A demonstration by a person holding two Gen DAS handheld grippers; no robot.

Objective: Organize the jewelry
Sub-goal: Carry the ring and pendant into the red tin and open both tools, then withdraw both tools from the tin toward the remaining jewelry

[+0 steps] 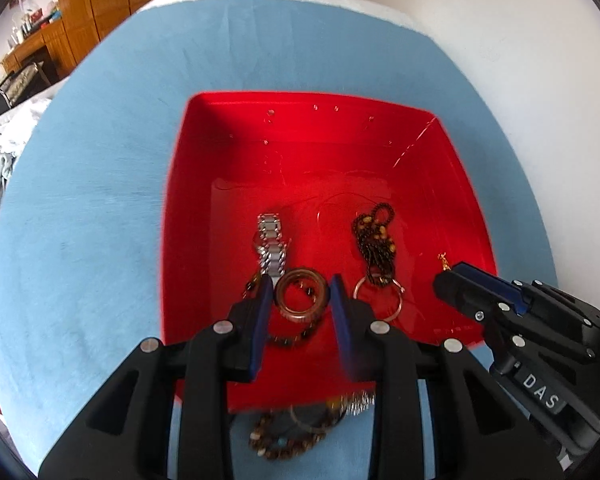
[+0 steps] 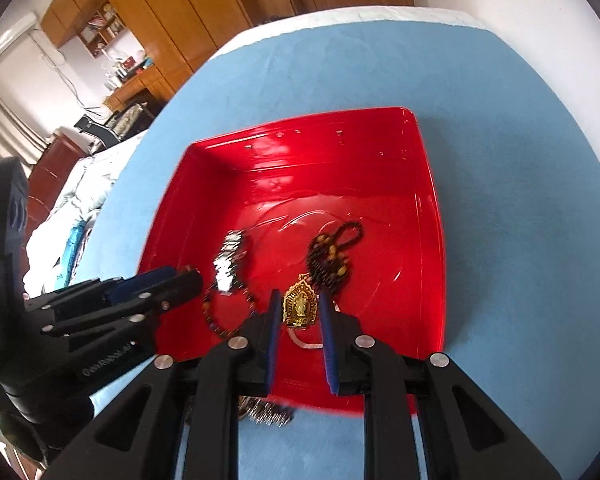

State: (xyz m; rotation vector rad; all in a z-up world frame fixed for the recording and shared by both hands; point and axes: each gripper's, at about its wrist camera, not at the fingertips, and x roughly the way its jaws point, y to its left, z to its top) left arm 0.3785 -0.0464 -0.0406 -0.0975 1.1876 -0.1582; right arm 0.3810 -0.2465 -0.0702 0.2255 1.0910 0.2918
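Red plastic is filling both views: a shallow tray [image 1: 188,184] is sitting on a blue cloth [image 1: 80,200] spread over the bench, and most of the jewelry is already lying inside it.

Between the fingers of the left gripper [image 1: 302,300] a brown ring-shaped bangle [image 1: 302,298] is sitting, its opening facing up toward the camera. The blue pads are standing on either side of it with slim gaps showing, so whether they are pinching it or merely bracketing it cannot be told. A dark beaded bracelet [image 1: 288,338] is lying under it on the tray floor.

The right gripper [image 2: 300,312] is carrying its fingers parted around a gold pendant [image 2: 299,306], whose long axis is running along the fingers, point away from the camera. Contact with the pads is not clear here either.

Further into the tray a silver watch [image 1: 271,242] and a bunch of dark beads on a metal ring [image 1: 374,246] are lying side by side.

Outside the near wall, just below the left fingers, a beaded bracelet [image 1: 288,440] is still lying on the cloth, with a blurred silvery piece [image 2: 266,412] beside it. Both are nearer to the left gripper, and would probably go in next.
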